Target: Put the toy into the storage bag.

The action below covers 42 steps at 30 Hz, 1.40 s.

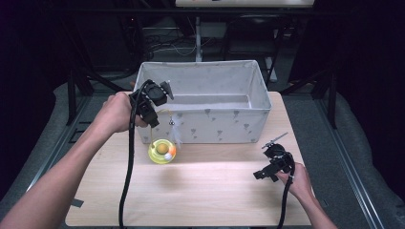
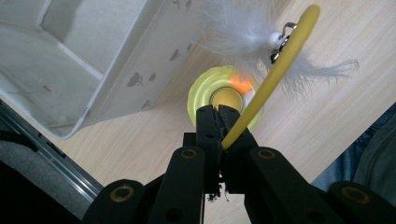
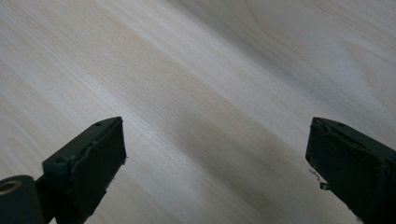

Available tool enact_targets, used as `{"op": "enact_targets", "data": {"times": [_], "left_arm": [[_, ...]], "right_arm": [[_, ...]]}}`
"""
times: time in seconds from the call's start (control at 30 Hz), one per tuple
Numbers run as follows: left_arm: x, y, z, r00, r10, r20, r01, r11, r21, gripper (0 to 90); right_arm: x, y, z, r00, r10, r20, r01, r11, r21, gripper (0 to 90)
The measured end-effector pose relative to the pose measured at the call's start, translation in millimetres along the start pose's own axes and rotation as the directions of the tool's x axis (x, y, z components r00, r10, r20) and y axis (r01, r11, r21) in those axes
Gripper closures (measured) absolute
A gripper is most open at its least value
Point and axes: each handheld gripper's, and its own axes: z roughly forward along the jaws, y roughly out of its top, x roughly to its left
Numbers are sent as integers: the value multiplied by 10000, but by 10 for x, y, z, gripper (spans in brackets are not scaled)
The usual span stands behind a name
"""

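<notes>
Looks like the lift-and-drop step: the left gripper (image 2: 217, 112) has its fingers pinched tight on the yellow wand (image 2: 271, 77) of a cat toy, whose base (image 1: 161, 151) sits on the desk (image 1: 200, 191) before the fabric bin (image 1: 210, 125). Next it needs carrying over the rim. The right gripper (image 3: 217, 154) idles, fingers wide apart, holding nothing.

No words, labels, brand names or numbers could be read anywhere. The only marks were small grey printed shapes scattered over the pale fabric box (image 1: 205, 126), seen also in the left gripper view (image 2: 135, 79), and they were pictures, not letters; what they showed was too small to tell.
</notes>
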Motion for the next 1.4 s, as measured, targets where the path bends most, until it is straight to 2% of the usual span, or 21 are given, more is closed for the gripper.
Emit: {"op": "enact_targets", "data": {"times": [0.2, 0.27, 0.6, 0.83, 0.87, 0.9, 0.93, 0.97, 1.2, 1.4], "left_arm": [[30, -8, -117, 9999, -57, -125, 56, 9999, -87, 878], [35, -10, -149, 9998, -27, -205, 26, 10000, -48, 878], [62, -23, -319, 9989, -28, -463, 20, 9999, -167, 878], [116, -44, -397, 9979, -164, -629, 155, 9998, -135, 878], [121, -47, -410, 9976, -184, -669, 174, 9997, -152, 878], [124, -50, -423, 9974, -200, -693, 192, 9997, -131, 878], [131, -53, -445, 9971, -228, -723, 217, 9996, -159, 878], [137, -54, -457, 9970, -202, -746, 192, 9997, -141, 878], [190, -54, -557, 9960, -362, -814, 356, 9993, -85, 878], [203, -39, -648, 9934, -318, -1098, 299, 9994, -194, 878]], "right_arm": [[-4, -1, 1, 10000, 5, 5, -5, 10000, 2, 45], [-22, 8, -16, 9998, -203, -33, 203, 9996, 211, 45], [-21, 5, -14, 9998, -174, 55, 173, 9997, 194, 45], [-27, 7, -14, 9998, -195, 38, 194, 9994, 273, 45], [-12, -7, 7, 10000, 69, 32, -68, 10000, -49, 45], [-11, -8, 8, 10000, 90, 40, -90, 9999, -82, 45], [-26, 5, -13, 9998, -172, 63, 171, 9996, 235, 45], [-27, 7, -15, 9998, -192, 53, 190, 9995, 267, 45], [-25, 3, -8, 9999, -111, 97, 109, 9998, 190, 46], [-24, 3, -12, 9999, -88, 61, 87, 9997, 224, 46]]}}
